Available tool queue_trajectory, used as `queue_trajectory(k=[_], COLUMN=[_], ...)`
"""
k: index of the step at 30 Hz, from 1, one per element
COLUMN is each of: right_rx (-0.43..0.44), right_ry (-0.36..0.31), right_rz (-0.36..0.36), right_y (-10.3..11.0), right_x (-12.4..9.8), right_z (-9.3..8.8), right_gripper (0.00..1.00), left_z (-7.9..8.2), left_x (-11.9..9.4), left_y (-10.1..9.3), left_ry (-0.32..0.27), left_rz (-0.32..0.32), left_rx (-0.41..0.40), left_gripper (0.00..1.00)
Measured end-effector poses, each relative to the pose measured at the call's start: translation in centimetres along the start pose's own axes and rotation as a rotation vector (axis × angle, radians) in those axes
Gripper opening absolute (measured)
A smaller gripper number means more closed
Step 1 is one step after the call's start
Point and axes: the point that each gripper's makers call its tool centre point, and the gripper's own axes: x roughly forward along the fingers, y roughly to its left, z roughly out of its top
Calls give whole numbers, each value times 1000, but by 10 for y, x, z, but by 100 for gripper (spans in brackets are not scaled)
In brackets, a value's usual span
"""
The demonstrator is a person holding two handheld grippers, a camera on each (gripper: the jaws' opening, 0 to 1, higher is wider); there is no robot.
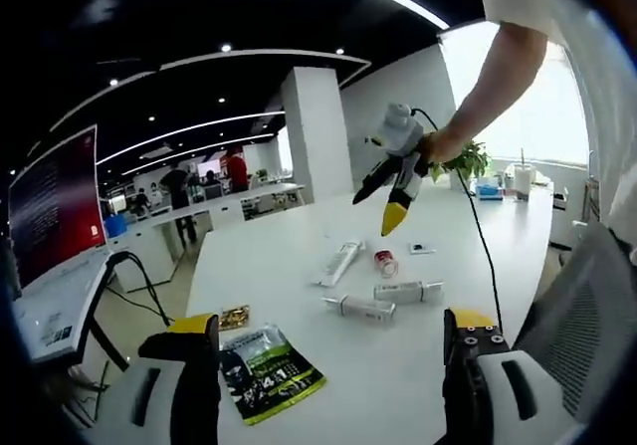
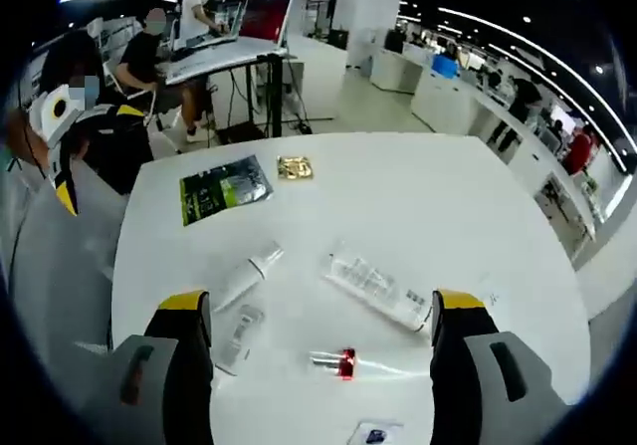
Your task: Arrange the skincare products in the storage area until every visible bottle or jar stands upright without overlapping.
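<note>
left gripper (image 1: 328,340): jaws wide apart, holding nothing, up over the white table (image 1: 299,246)
right gripper (image 2: 320,316): also spread open, empty
skincare tubes (image 2: 376,288): all lying flat mid-table, apart from each other
green packet (image 2: 223,188): flat near the table's edge

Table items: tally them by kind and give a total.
White tubes: 3
Clear bottle with red cap: 1
Green packet: 1
Small gold packet: 1
Small dark card: 1
Total: 7
</note>
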Motion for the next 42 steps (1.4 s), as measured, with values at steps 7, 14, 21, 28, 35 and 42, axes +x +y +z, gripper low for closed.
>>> queue_trajectory(k=[7,14,21,28,35,42], right_rx=[-197,-342,-411,-460,-513,-582], right_ry=[100,229,296,326,391,434], right_rz=[83,151,183,212,255,292], right_y=[-10,-27,-41,-50,-55,-56], right_x=[33,61,77,94,112,123], right_z=[4,-15,-36,-41,-55,-61], right_gripper=[79,78,74,66,54,40], left_z=[-9,-13,-13,-16,-18,-20], left_x=[0,0,0,1,1,1], left_y=[6,5,6,9,8,8], left_ry=[35,49,52,72,87,100], left_rz=[20,13,15,30,30,27], left_rx=[-18,-29,-52,-69,-67,-69], left_gripper=[90,87,85,84,82,80])
